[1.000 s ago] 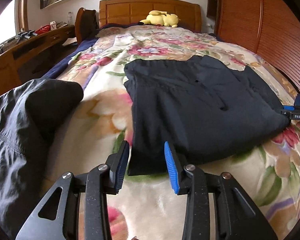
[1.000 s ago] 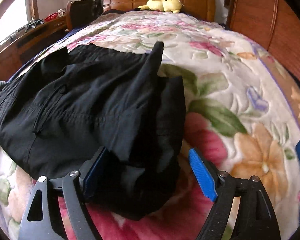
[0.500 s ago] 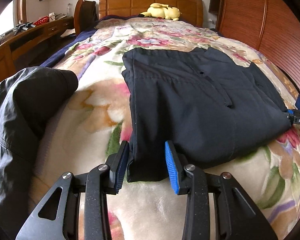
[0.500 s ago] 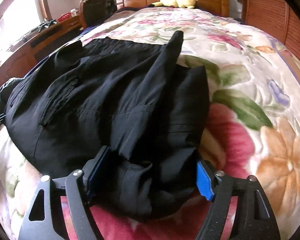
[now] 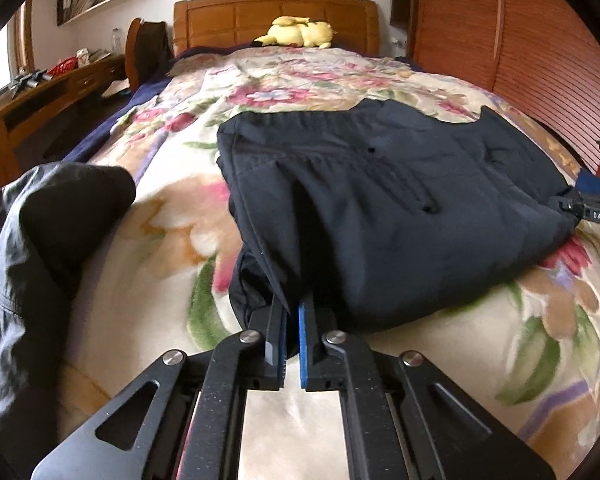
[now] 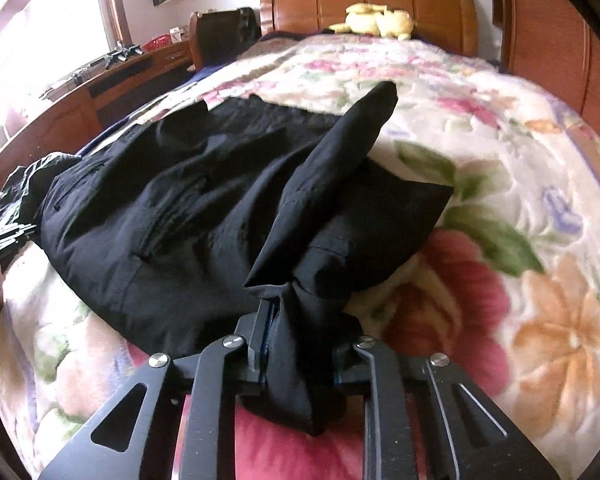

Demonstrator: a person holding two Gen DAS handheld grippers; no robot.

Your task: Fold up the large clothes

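A dark folded pair of trousers [image 5: 380, 208] lies across the flowered blanket [image 5: 160, 240]. My left gripper [image 5: 293, 312] is shut on the near left corner of the trousers, which rises in a small ridge. In the right wrist view the trousers [image 6: 188, 208] spread to the left, and my right gripper [image 6: 296, 344] is shut on a bunched wad of their near right end. A flap of cloth [image 6: 340, 160] stands up from that grip. The right gripper also shows at the right edge of the left wrist view [image 5: 596, 204].
A second dark garment [image 5: 32, 240] lies heaped at the bed's left edge. A yellow plush toy [image 5: 300, 32] rests by the wooden headboard [image 5: 276, 12]. A desk [image 5: 52, 92] runs along the left, a wooden wardrobe [image 5: 500, 40] along the right.
Both grippers have closed: the left onto the trousers' near left corner, the right onto their bunched right end. Both held parts have lifted slightly.
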